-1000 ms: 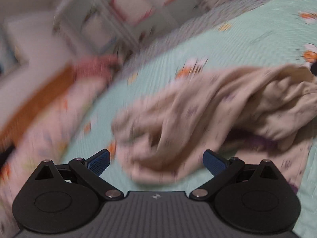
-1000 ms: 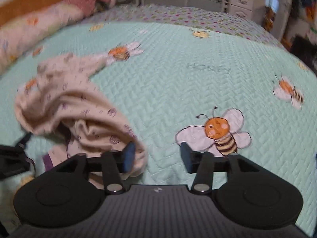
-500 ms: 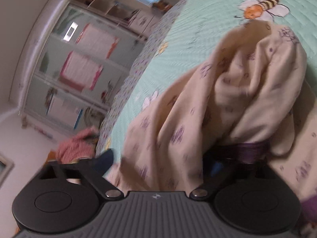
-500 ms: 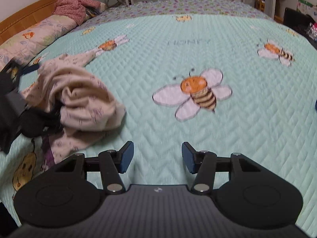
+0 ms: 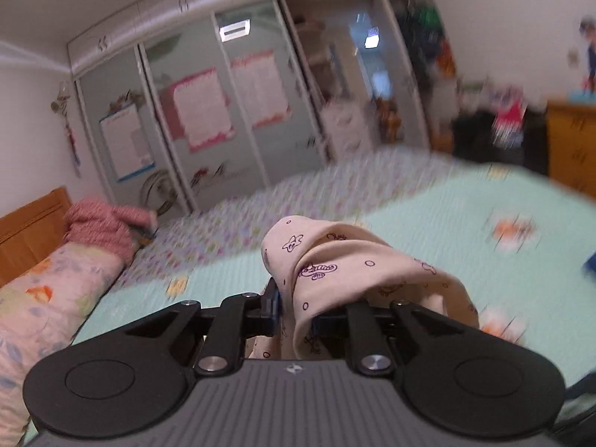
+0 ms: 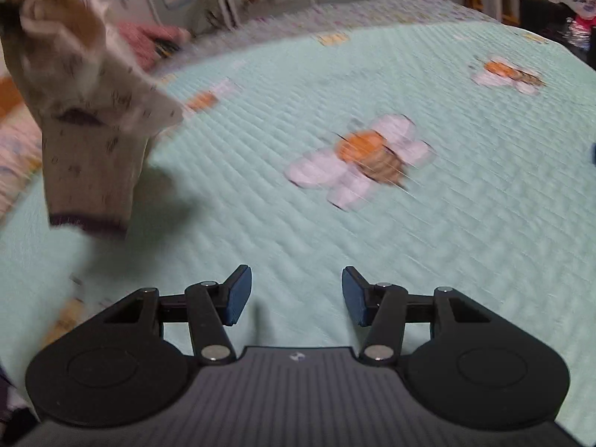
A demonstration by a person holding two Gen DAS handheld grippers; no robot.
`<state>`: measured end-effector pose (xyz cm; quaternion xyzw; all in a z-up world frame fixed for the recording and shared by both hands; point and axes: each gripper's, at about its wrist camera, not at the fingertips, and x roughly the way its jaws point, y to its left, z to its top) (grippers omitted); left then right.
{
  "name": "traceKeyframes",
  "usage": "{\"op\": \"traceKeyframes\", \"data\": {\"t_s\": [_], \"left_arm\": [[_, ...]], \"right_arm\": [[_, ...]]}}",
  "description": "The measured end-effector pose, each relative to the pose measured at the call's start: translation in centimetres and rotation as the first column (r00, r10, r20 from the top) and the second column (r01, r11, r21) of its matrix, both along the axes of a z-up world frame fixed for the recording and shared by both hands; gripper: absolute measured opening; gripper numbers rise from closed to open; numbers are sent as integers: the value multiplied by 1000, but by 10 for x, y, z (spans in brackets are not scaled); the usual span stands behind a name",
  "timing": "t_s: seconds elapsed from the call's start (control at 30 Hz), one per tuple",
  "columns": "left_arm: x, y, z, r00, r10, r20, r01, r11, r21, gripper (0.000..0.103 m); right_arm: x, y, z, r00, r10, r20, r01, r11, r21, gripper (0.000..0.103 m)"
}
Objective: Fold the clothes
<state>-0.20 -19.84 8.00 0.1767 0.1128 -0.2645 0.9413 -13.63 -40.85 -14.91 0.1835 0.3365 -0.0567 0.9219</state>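
- Your left gripper [image 5: 294, 313] is closing w/ a bunch of the garment [image 5: 335, 272] between the jaws; cloth drapes over and past the pads, so it reads as a pinch on a wad, not a clean edge.
- Garment is lifted off the bed [image 6: 335, 223]. In the right view it hangs at far left [image 6: 85, 119], dark-trimmed hem lowest, just clear of the quilt or barely brushing it; too blurred to say which.
- Your right gripper [image 6: 296, 296] is released, nothing between the pads, low over bare quilt, near side, well apart from the cloth. Its jaws are opening a bit more.
- Step in hand, I'd judge: shake it out and find a 2nd corner. Bring the right over to the hanging hem, take one layer only at the trim, then spread both hands apart till the cloth goes flat.
- Don't yank; the left hold is on a bunch and could slip.
- Lay down slow, hem first, so it doesn't fold under itself.
- Room: wide open quilt to the right and far, round the bee print [image 6: 365, 160]. Best landing zone is there, imo.
- Left side is tight: pillow [image 5: 44, 298] and pink pile [image 5: 104, 223] by the headboard. Keep clear.
- Far bed edge is well away; wardrobe [image 5: 223, 111] is beyond it, no issue.
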Motion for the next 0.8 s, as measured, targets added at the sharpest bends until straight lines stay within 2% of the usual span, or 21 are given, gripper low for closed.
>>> {"op": "traceKeyframes", "data": {"t_s": [0.13,0.23,0.33,0.4,0.43,0.47,0.5,0.57,0.6,0.67,0.8], "left_arm": [[-39,-9,44,994,-103,-35,99,989,-108,16],[-54,-16,61,985,-157,-77,143,977,-159,16],[-48,-28,47,991,-88,-102,76,991,-112,18],[-15,-31,19,987,58,-153,-67,996,-54,23],[4,-32,3,974,142,-175,-147,989,-18,24],[28,-29,-16,949,249,-195,-247,968,33,26],[54,-22,-41,909,362,-207,-347,932,108,27],[98,-11,-98,826,512,-237,-450,851,271,28],[113,-2,-122,785,549,-287,-465,828,312,26],[124,23,-158,708,558,-432,-468,830,305,26],[108,67,-194,605,529,-595,-532,824,193,33]], "right_arm": [[-2,15,27,981,43,188,-50,998,33,73],[-7,20,48,951,52,305,-62,998,25,78],[-15,8,64,920,-5,393,-16,999,50,79],[-11,-5,68,922,-27,386,6,999,53,79],[-5,-12,69,931,-43,362,27,998,51,78],[4,-19,67,944,-70,323,58,997,47,78],[12,-27,66,954,-97,283,88,995,42,78],[30,-41,62,969,-141,201,138,990,30,78],[36,-46,58,975,-150,162,148,989,25,78],[41,-49,47,985,-126,120,125,992,10,78],[44,-43,19,998,-50,43,50,999,-1,78]]}}
